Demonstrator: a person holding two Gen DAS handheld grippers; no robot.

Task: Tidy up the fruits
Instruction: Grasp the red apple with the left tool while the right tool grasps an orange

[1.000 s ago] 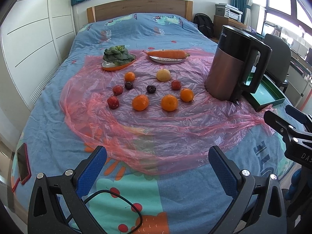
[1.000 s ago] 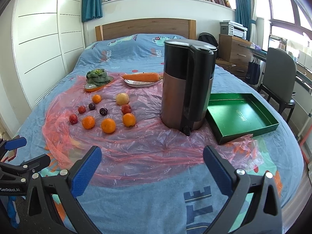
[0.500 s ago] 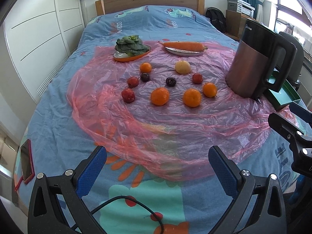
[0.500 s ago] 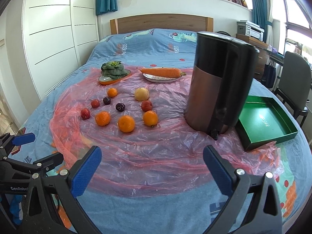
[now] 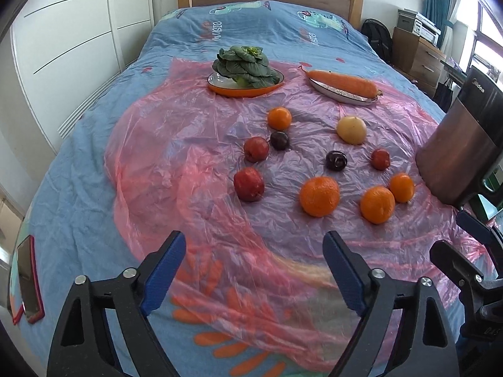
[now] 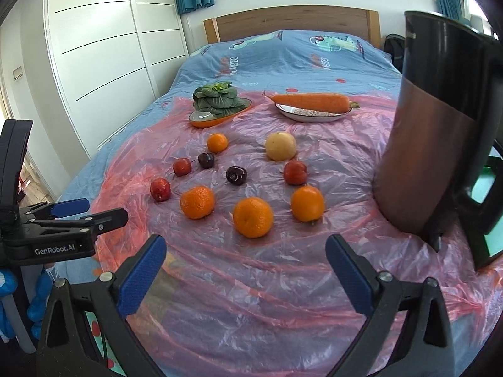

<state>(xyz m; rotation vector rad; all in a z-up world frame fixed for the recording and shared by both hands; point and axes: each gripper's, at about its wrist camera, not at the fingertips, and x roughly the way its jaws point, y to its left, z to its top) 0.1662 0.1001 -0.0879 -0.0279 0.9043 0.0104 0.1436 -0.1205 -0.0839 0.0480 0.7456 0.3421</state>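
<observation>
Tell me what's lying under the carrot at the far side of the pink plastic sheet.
The carrot rests on a shallow white oval dish, which sits on the pink plastic sheet. The carrot hides the dish's far rim, and the dish hides whatever lies beneath it.

Pink plastic sheet spread over a blue bedspread, leafy greens on an orange plate at twelve o'clock, carrot on a white dish at one o'clock, dark kettle at three o'clock, phone at eight o'clock.

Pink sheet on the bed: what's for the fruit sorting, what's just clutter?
For the job: four oranges, three red fruits, two dark plums, yellow fruit, green tray.

Lying about: greens plate, carrot plate, kettle, phone.
</observation>
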